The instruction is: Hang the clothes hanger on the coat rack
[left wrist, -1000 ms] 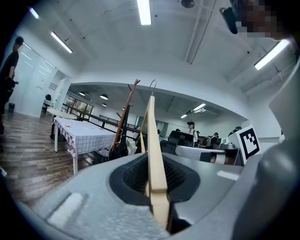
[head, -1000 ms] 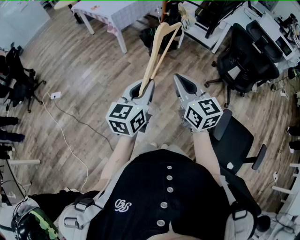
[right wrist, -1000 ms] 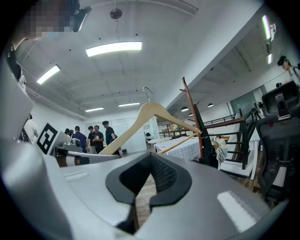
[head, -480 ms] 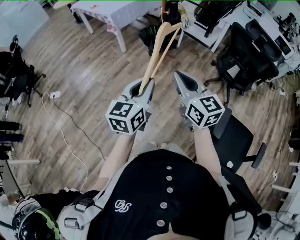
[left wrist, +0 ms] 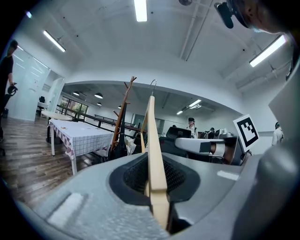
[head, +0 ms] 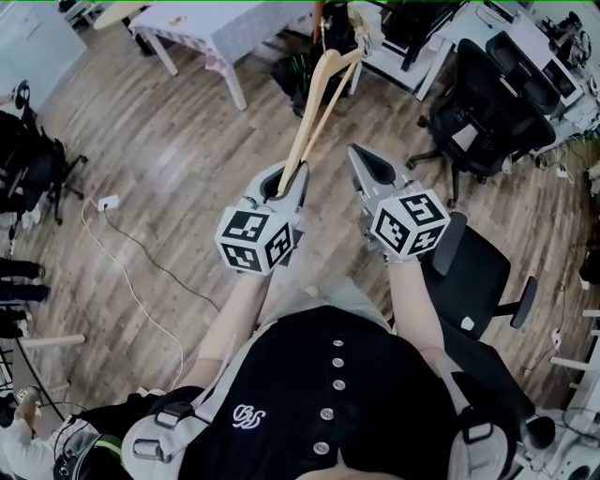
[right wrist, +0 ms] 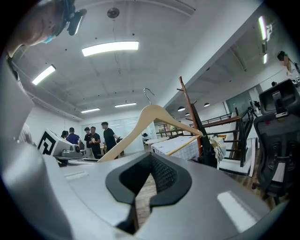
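A pale wooden clothes hanger (head: 314, 108) with a metal hook sticks forward and up out of my left gripper (head: 286, 178), which is shut on the end of one hanger arm. In the left gripper view the hanger (left wrist: 153, 140) stands edge-on between the pads. The brown coat rack (left wrist: 123, 117) rises ahead beside a dark hanging garment; in the head view the coat rack (head: 325, 21) is at the top edge, just past the hanger's hook. My right gripper (head: 363, 157) is level beside the left, apart from the hanger (right wrist: 154, 115), jaws a narrow slit apart with nothing between them.
A white table with a checked cloth (head: 220, 28) stands left of the rack. Black office chairs (head: 487, 103) sit to the right and one chair (head: 473, 281) close by my right side. A cable (head: 141, 244) lies on the wood floor. Several people (right wrist: 93, 136) stand far off.
Both grippers and the hanger hold nearly the same pose. The view has shifted slightly, bringing the hook end a little nearer the coat rack at the top.
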